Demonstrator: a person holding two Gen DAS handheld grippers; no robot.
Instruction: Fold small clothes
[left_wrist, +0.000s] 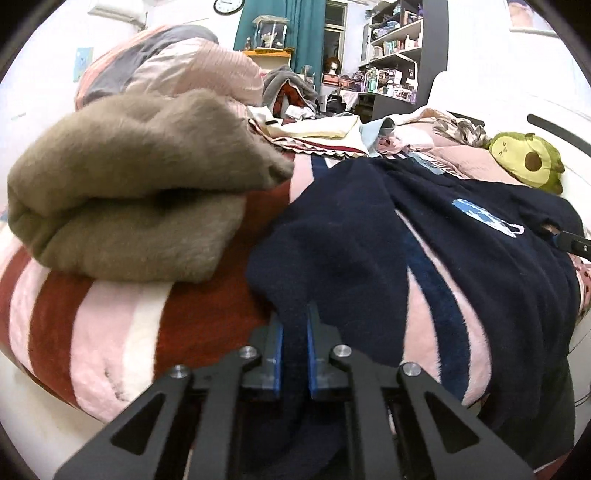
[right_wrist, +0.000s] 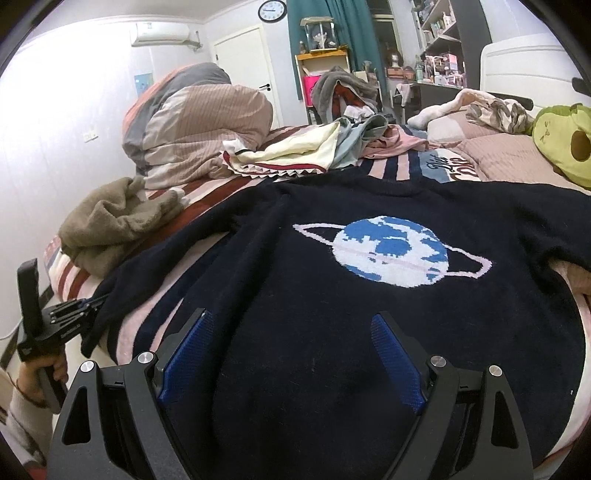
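A navy sweater (right_wrist: 332, 288) with a blue-and-white ringed planet (right_wrist: 391, 251) lies spread face up on the striped bed. My left gripper (left_wrist: 294, 314) is shut on the end of the sweater's left sleeve (left_wrist: 332, 258) at the bed's near edge; it also shows in the right wrist view (right_wrist: 88, 304). My right gripper (right_wrist: 291, 321) is open, its blue pads (right_wrist: 192, 347) spread just above the sweater's lower hem, holding nothing. The right gripper's tip shows at the right edge of the left wrist view (left_wrist: 572, 243).
A folded olive-brown garment (left_wrist: 140, 177) lies left of the sweater. A bundled striped quilt (right_wrist: 199, 133) and a heap of unfolded clothes (right_wrist: 314, 147) sit behind. An avocado plush (right_wrist: 565, 140) rests at the right by the headboard.
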